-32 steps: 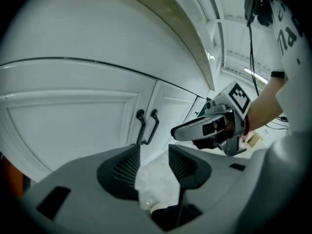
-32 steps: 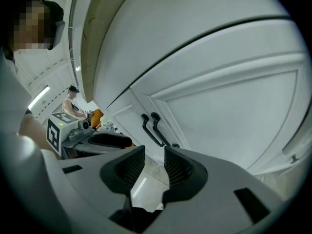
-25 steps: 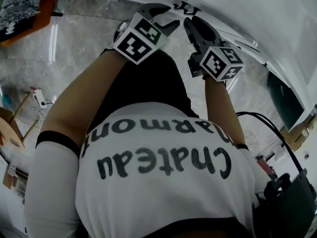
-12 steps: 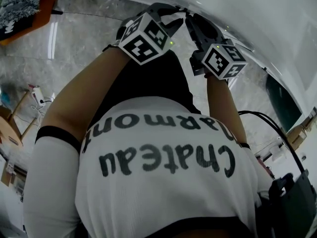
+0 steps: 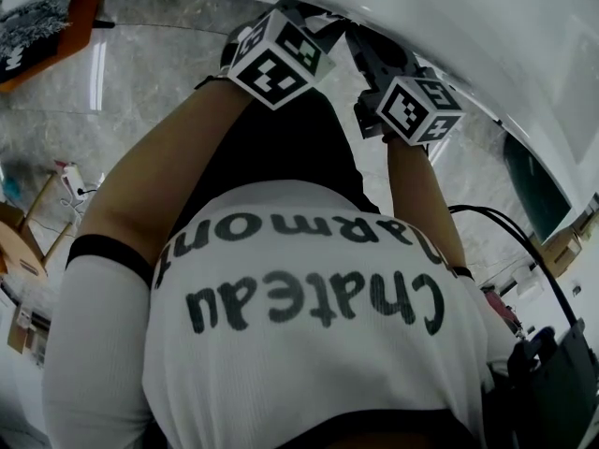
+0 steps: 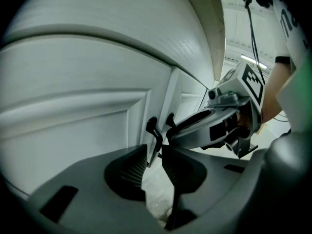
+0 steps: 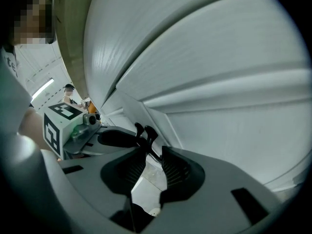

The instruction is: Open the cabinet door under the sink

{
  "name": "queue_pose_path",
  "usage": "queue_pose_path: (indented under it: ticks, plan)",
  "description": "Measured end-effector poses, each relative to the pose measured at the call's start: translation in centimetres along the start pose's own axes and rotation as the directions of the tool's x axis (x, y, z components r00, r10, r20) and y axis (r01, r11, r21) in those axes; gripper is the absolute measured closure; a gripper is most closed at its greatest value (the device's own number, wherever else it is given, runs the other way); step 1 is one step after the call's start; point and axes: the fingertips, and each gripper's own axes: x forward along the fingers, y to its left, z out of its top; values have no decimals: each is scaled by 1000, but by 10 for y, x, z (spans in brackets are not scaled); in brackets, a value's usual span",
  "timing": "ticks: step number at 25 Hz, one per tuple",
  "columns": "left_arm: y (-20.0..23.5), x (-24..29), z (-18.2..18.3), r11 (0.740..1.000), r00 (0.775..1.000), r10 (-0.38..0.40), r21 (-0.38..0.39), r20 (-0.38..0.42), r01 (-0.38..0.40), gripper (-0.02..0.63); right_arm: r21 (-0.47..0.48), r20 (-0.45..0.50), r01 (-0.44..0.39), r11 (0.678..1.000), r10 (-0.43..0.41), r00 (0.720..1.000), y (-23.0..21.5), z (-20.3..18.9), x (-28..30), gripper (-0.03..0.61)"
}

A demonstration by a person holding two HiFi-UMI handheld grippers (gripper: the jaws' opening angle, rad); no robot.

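Two white cabinet doors meet under the sink, the left door and the right door, each with a slim black handle. My left gripper has just been closing and is shut on the left door handle, whose lower end sits between the pads. My right gripper has just been closing too. The right door handle runs down between its pads with a gap still showing. In the head view, both grippers reach side by side up to the white cabinet front.
The person bends forward over a marble floor. An orange-edged frame with a dark mat lies at the top left and a wooden stool at the left. A dark bag with a cable and a cardboard box are on the right.
In the head view both marker cubes have crept slightly up toward the cabinet front. The left gripper's fingers, spread a second ago, have drawn together at the door handles.
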Motion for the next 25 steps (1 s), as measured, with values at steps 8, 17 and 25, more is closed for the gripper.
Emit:
queue_pose_path:
  ticks: [8, 17, 25]
  plan:
    - [0, 9, 2, 1000, 1000, -4, -25, 20, 4, 554, -62, 5, 34, 998, -34, 999, 1, 1, -2, 499]
    - [-10, 8, 3, 991, 994, -111, 82, 19, 109, 572, -143, -13, 38, 989, -40, 999, 3, 0, -3, 511]
    - [-15, 5, -7, 988, 992, -119, 90, -51, 123, 571, -159, -67, -16, 987, 5, 998, 8, -7, -2, 514]
